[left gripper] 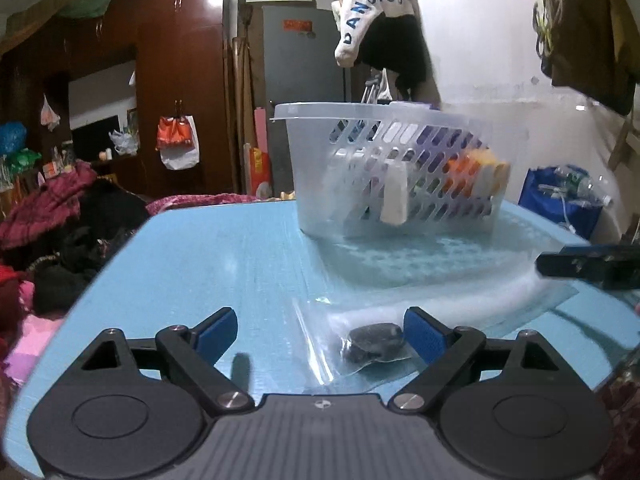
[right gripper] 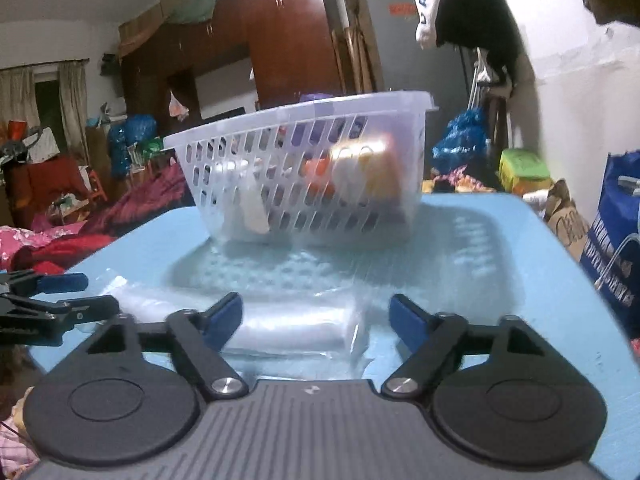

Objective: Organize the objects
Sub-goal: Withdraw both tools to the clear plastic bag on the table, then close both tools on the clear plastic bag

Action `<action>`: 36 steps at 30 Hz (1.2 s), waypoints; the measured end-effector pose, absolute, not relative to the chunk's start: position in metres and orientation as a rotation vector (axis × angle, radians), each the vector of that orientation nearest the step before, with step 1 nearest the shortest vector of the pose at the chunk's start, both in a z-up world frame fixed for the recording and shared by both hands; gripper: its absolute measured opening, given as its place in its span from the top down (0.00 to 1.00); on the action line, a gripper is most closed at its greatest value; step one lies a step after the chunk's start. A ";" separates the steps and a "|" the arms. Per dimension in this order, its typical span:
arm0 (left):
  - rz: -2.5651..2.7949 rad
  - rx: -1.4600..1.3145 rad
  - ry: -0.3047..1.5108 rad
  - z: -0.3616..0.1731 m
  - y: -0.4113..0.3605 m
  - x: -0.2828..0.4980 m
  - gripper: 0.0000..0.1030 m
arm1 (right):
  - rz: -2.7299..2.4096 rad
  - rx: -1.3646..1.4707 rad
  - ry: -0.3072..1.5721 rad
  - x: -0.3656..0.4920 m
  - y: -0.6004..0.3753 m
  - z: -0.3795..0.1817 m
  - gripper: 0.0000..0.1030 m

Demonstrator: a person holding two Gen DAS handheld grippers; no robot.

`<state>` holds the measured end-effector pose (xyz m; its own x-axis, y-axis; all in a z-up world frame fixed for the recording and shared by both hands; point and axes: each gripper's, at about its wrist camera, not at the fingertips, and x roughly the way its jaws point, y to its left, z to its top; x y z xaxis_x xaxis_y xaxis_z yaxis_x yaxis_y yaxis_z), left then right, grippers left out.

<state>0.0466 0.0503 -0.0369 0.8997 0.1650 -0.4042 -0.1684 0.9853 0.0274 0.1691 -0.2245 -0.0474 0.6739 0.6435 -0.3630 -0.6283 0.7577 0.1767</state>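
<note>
A clear plastic basket with slotted walls stands at the far side of the light blue table; it holds orange, white and purple items. The same basket fills the middle of the right wrist view. A clear plastic bag with a small dark object inside lies flat between the fingers of my left gripper, which is open. A stack of clear plastic bags lies between the fingers of my right gripper, also open. Neither gripper holds anything.
The right gripper's fingers reach in at the right edge of the left wrist view; the left gripper's fingers show at the left of the right wrist view. Heaps of clothes lie left of the table. A blue bag stands to the right.
</note>
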 end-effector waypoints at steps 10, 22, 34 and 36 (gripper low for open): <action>0.143 -0.055 0.434 -0.042 0.049 0.057 0.11 | 0.745 -0.024 0.443 0.160 -0.220 -0.056 0.32; 0.116 -0.035 0.420 -0.045 0.035 0.061 0.28 | 0.754 -0.090 0.368 0.146 -0.221 -0.063 0.34; 0.113 0.021 0.347 -0.047 0.026 0.052 0.61 | 0.789 -0.142 0.335 0.140 -0.222 -0.062 0.73; 0.112 0.030 0.335 -0.048 0.025 0.050 0.63 | 0.791 -0.159 0.327 0.137 -0.221 -0.062 0.77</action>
